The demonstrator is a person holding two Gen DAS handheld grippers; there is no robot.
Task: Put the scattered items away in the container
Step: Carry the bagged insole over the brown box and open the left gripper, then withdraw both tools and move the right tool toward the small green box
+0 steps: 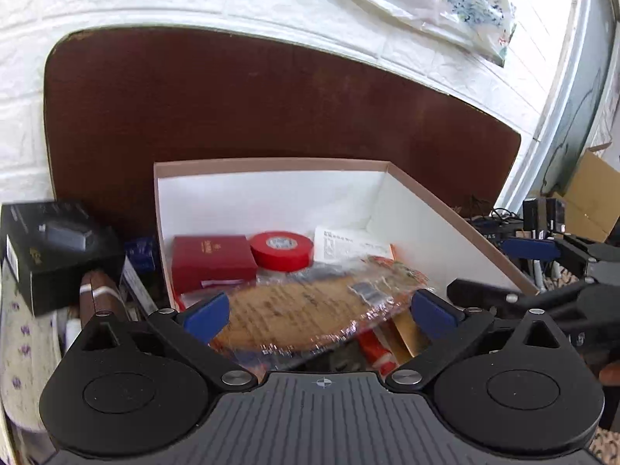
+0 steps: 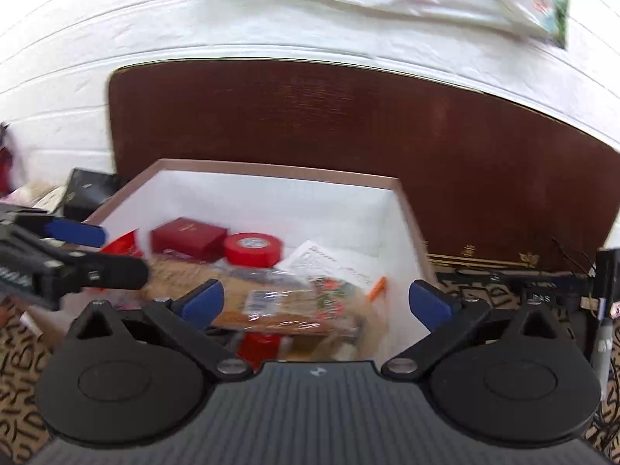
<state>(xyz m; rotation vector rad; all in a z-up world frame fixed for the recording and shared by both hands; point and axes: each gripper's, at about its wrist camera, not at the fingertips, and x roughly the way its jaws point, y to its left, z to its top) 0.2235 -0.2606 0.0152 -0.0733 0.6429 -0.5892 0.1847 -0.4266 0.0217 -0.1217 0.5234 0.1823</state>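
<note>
Centre frame, I see the white open cardboard box point(image 1: 271, 197) holding a red tape roll point(image 1: 281, 250), red square case point(image 1: 213, 261) and crinkly clear snack packet point(image 1: 310, 310). My left gripper point(image 1: 319, 310) and right gripper point(image 2: 317, 302) both hang spread apart, holding nothing.

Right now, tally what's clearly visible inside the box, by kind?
Red box: 1
Red tape roll: 1
Clear plastic packet: 1
White printed leaflet: 1
Total: 4, all inside the white cardboard box. More red items lie partly hidden under the packet; can't count those.
</note>
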